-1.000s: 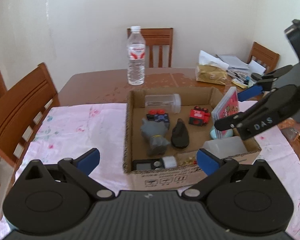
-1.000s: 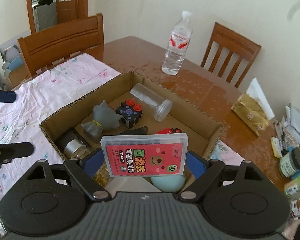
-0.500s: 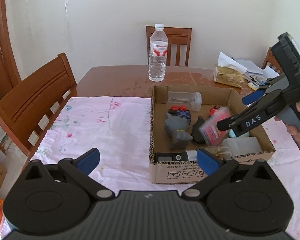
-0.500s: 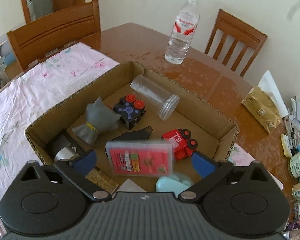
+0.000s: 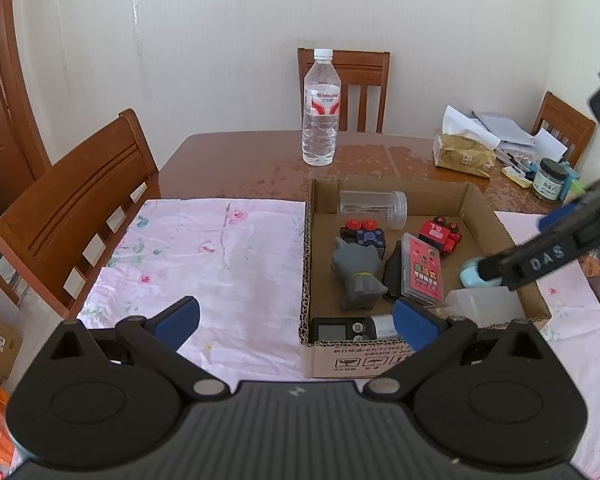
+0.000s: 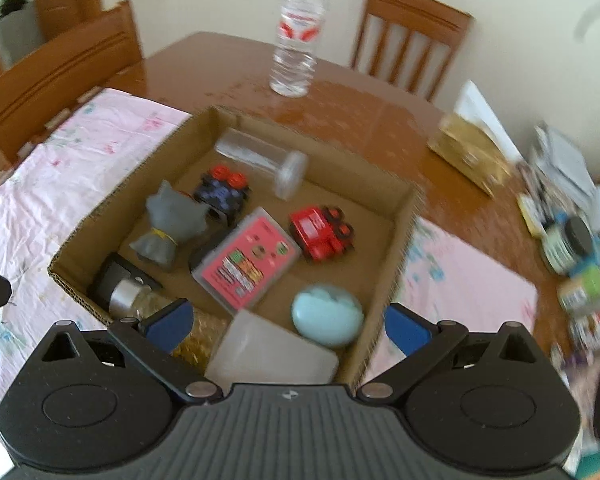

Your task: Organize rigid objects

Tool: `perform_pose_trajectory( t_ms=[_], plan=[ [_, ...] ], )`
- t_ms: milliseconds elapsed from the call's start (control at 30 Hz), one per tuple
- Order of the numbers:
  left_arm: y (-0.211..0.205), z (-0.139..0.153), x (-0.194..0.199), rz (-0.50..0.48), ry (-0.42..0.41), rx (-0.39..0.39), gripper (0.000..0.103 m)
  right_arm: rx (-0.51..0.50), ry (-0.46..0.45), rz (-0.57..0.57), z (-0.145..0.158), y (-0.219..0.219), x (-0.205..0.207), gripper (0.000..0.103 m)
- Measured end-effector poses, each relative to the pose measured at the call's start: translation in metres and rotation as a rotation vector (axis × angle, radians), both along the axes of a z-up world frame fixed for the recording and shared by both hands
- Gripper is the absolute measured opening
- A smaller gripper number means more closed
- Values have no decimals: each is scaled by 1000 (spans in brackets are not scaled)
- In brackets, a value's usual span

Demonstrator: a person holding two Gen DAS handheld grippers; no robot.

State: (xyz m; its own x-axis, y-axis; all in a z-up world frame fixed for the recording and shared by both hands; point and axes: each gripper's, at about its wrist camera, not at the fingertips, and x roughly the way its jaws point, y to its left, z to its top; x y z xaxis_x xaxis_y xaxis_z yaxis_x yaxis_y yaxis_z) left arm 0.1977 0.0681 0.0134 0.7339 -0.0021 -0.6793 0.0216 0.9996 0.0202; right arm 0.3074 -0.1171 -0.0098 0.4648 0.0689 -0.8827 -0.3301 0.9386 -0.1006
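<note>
Both tongs are spread wide and hold nothing. The right tongs (image 6: 286, 326) hang over the box's (image 5: 306, 264) near corner; the left tongs (image 5: 296, 322) wait at its front. The red card case (image 6: 248, 266) lies flat in the box middle, apparently sorted there among the toys.

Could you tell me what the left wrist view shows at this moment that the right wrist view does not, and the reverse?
Only the left wrist view shows the right hand-held gripper from outside, hanging open over the cardboard box, and the printing on the box's front. Only the right wrist view shows the whole pale blue oval case and the gold beaded item. Both show the pink card case lying flat in the box, the grey cat figure, the red toy and the water bottle.
</note>
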Motion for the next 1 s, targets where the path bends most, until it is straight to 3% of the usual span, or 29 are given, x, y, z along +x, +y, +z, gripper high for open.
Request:
perform_pose_trajectory(
  t_ms=[233, 433, 1000],
  plan=[
    [-6, 8, 12, 19, 79, 37, 102, -28, 3, -164, 13, -9, -35, 103],
    [-15, 16, 17, -8, 135, 38, 102, 28, -14, -277, 23, -11, -67, 103],
    [-30, 29, 20, -57, 152, 40, 102, 85, -79, -371, 40, -15, -87, 103]
  ],
)
